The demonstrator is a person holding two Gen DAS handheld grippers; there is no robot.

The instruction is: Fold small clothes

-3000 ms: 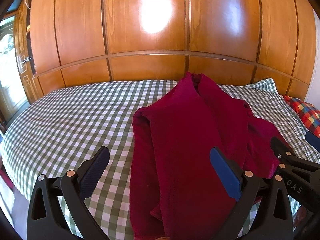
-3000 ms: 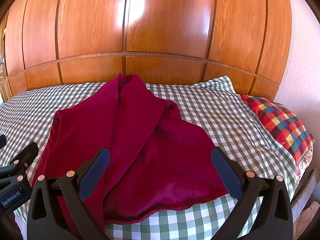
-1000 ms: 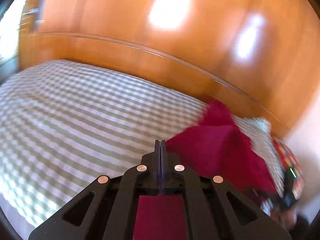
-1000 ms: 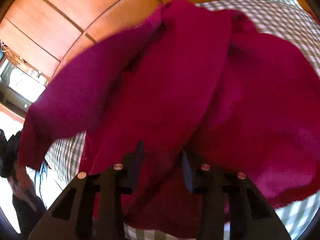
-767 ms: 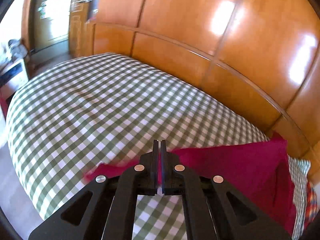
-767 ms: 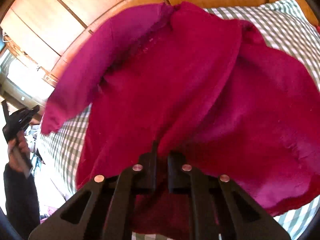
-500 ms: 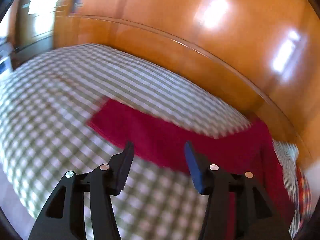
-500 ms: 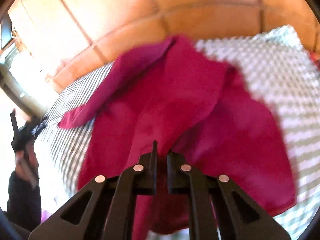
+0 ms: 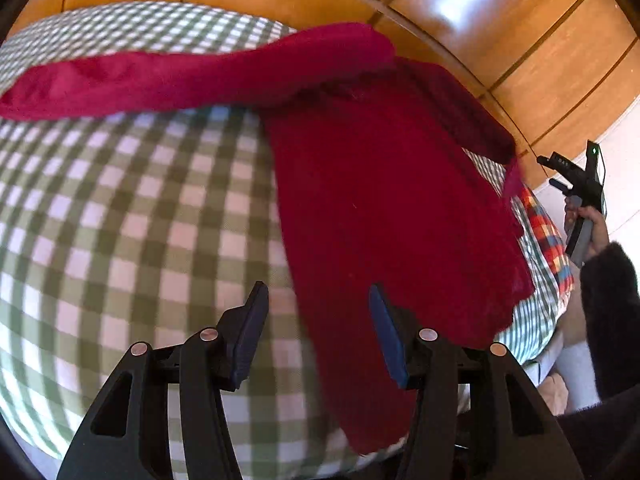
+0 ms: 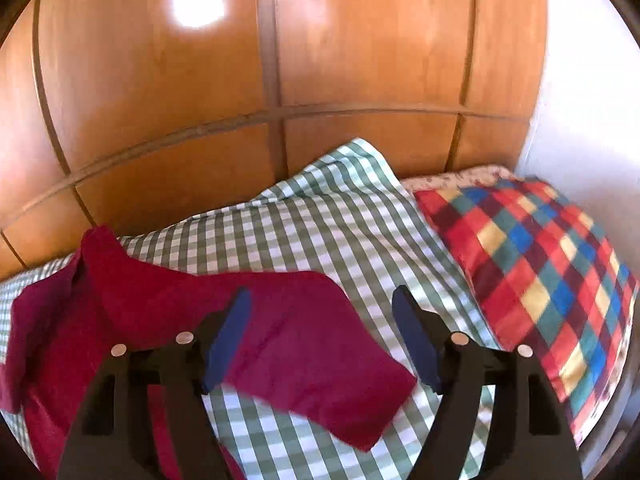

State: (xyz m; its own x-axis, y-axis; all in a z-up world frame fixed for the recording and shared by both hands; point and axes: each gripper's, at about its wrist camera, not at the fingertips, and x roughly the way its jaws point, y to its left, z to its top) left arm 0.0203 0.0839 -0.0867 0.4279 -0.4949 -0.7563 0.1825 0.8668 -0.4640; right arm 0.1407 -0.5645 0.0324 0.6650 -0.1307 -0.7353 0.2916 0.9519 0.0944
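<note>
A dark red fleece garment (image 9: 380,200) lies spread on the green checked bed (image 9: 140,208). One sleeve (image 9: 160,80) stretches out to the left across the bed. My left gripper (image 9: 316,332) is open and empty, just above the garment's near left edge. In the right wrist view the garment's other sleeve (image 10: 304,344) lies out to the right on the bed cover (image 10: 328,216). My right gripper (image 10: 320,332) is open and empty above that sleeve. The right gripper also shows in the left wrist view (image 9: 580,188), held in a hand at the far right.
A wooden panelled wall (image 10: 280,60) stands right behind the bed. A multicoloured checked pillow (image 10: 540,264) lies at the right end, against a white wall (image 10: 592,120). The bed's near edge (image 9: 60,440) drops off at the lower left.
Both grippers were shut on the sleeves and pulled them outward. They have let go and are open now. The sleeves lie spread to the left and right.
</note>
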